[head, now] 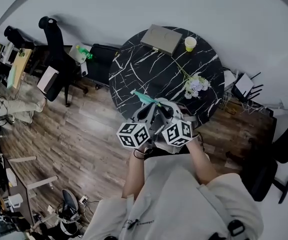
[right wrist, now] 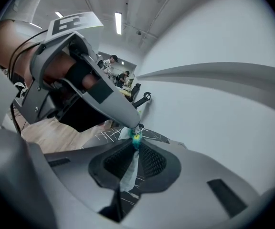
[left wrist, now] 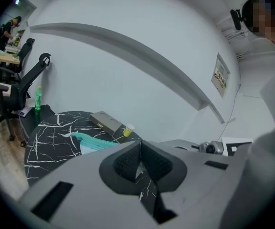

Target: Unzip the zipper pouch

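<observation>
The zipper pouch (head: 143, 97), white with a teal zipper band, is held just above the near edge of the round black marble table (head: 144, 69). My left gripper (head: 149, 110) is shut, its tips (left wrist: 140, 144) meeting where the teal zipper (left wrist: 92, 141) ends. In the right gripper view that left gripper (right wrist: 133, 125) pinches the small pull at the zipper's teal end (right wrist: 136, 137). My right gripper (right wrist: 136, 144) is shut on the pouch, with white fabric (right wrist: 128, 175) hanging between its pads. Both grippers sit close together, the right gripper (head: 166, 109) beside the left.
A grey flat case (head: 161, 38) and a yellow-green cup (head: 190, 43) stand at the table's far side. A bunch of pale flowers (head: 195, 86) lies at its right. A black office chair (head: 56, 49) stands left of the table and another chair (head: 264, 174) near right.
</observation>
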`<state>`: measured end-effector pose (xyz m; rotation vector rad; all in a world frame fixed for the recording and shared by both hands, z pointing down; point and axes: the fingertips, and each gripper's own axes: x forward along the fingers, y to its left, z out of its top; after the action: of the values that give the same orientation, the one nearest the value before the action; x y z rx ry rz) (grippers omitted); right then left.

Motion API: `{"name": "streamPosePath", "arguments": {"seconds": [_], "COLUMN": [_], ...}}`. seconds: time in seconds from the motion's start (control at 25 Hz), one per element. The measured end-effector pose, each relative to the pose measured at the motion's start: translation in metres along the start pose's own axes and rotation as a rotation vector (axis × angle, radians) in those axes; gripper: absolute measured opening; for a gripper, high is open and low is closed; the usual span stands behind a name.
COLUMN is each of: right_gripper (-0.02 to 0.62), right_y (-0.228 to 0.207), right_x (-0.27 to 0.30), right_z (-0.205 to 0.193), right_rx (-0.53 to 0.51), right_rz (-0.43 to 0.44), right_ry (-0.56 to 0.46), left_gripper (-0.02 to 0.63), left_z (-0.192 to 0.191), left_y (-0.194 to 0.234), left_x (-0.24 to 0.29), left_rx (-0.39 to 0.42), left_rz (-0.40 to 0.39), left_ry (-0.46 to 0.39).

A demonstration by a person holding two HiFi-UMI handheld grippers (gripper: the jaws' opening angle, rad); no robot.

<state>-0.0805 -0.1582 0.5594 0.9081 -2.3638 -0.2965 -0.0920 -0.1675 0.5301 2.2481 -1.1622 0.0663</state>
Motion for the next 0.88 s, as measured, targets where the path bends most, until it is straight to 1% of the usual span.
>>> {"name": "streamPosePath", "arguments": {"seconds": [0.36,0.48,0.68,0.88], "right_gripper": [0.043,0.042,0.041,0.040], "right_y": [0.031,0.039,0.045,0.047], "right_x": [-0.015,-0.020,-0.024,-0.027], "right_z": [0.002,0.002,0.003,0.001], "right_rx": [-0.018,-0.010,-0.045,-0.049], "right_rz": [0.051,0.063,0.072,0.075], "right_ry": [-0.040,-0.042,-0.033,-0.029], "left_gripper": [0.025,0.025,0.026,0.026], "left_z": [-0.019,-0.024,-0.028,-0.030], "left_y": [-0.005,-0.006,-0.006,-0.007], "left_x": [-0.028,-0.034,-0.039,-0.040], "left_rx": [0.008,0.009,0.009,0.000], "left_rz": [0.056,0.057,0.055,0.044], "left_ry": [-0.005,-0.001,0.007,0.018]}}
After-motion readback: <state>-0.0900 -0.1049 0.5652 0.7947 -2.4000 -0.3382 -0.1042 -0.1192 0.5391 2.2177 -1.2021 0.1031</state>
